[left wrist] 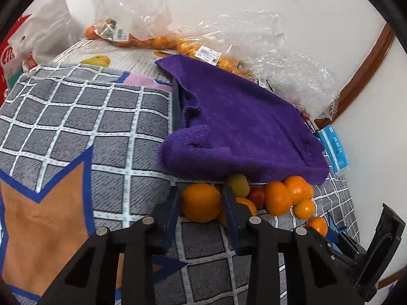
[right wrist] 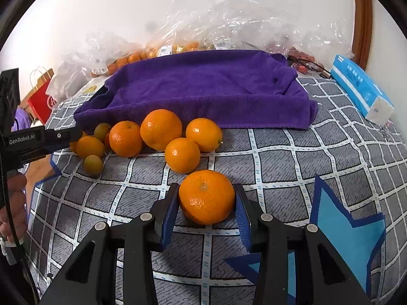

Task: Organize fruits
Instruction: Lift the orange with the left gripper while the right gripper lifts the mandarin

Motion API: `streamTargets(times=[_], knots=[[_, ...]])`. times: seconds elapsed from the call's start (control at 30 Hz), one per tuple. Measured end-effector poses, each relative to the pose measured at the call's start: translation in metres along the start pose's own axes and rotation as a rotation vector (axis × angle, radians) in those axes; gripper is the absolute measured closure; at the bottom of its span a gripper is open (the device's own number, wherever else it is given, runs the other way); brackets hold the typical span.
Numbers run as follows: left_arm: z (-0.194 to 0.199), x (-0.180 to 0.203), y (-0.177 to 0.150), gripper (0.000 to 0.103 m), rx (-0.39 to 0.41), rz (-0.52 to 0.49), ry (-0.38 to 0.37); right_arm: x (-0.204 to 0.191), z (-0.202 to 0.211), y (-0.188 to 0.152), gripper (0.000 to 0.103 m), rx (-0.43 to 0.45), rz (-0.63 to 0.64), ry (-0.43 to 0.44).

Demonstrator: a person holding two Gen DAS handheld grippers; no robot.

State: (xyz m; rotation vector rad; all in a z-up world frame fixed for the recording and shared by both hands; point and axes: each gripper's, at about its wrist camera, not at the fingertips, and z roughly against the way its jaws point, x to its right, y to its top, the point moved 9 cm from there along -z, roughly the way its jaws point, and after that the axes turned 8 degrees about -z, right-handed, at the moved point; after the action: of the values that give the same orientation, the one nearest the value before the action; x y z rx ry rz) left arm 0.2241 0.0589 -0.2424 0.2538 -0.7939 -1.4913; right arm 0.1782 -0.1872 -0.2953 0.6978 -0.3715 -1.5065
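Note:
A pile of oranges and small yellow-green fruits lies on the checked cloth, against the front edge of a purple towel draped over something box-shaped. My right gripper is shut on a tangerine in front of the pile, a blue pad on each side. My left gripper is shut on an orange at the pile's left end, just below the purple towel. More oranges and a red fruit lie to its right. In the right wrist view, the left gripper's body reaches in from the left.
Clear plastic bags holding small oranges lie behind the towel against the white wall. A blue tissue pack sits at the right, a red paper bag at the far left. A person's hand is at the left edge.

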Motion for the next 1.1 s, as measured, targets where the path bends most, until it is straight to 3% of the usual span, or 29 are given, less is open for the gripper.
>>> streamTargets(times=[0.2,0.27,0.33,0.5,0.87,0.93,1.07,1.1], knots=[[0.022,-0.017,-0.011,0.071,0.006,-0.004,0.084,0.000,0.000,0.000,0.061,0.000,-0.009,0.019],[0.021,-0.019,-0.015,0.067,0.002,-0.017,0.104,0.000,0.000,0.000,0.061,-0.001,-0.017,0.034],[0.018,-0.021,-0.017,0.056,0.004,-0.025,0.127,0.001,0.001,0.001,0.061,-0.001,-0.024,0.044],[0.013,-0.017,-0.022,0.055,0.044,-0.096,0.175,0.001,0.001,0.000,0.060,-0.001,-0.023,0.045],[0.017,-0.019,-0.025,0.056,0.063,-0.057,0.146,0.001,0.001,0.000,0.060,-0.003,-0.040,0.058],[0.017,-0.020,-0.027,0.069,0.070,-0.040,0.126,0.000,0.001,0.000,0.060,-0.002,-0.033,0.050],[0.024,-0.023,-0.029,0.069,0.108,0.017,0.007,0.000,0.003,0.000,0.060,0.005,-0.033,0.058],[0.025,-0.022,-0.028,0.069,0.117,0.016,0.008,0.000,0.004,0.000,0.060,0.008,-0.036,0.061]])
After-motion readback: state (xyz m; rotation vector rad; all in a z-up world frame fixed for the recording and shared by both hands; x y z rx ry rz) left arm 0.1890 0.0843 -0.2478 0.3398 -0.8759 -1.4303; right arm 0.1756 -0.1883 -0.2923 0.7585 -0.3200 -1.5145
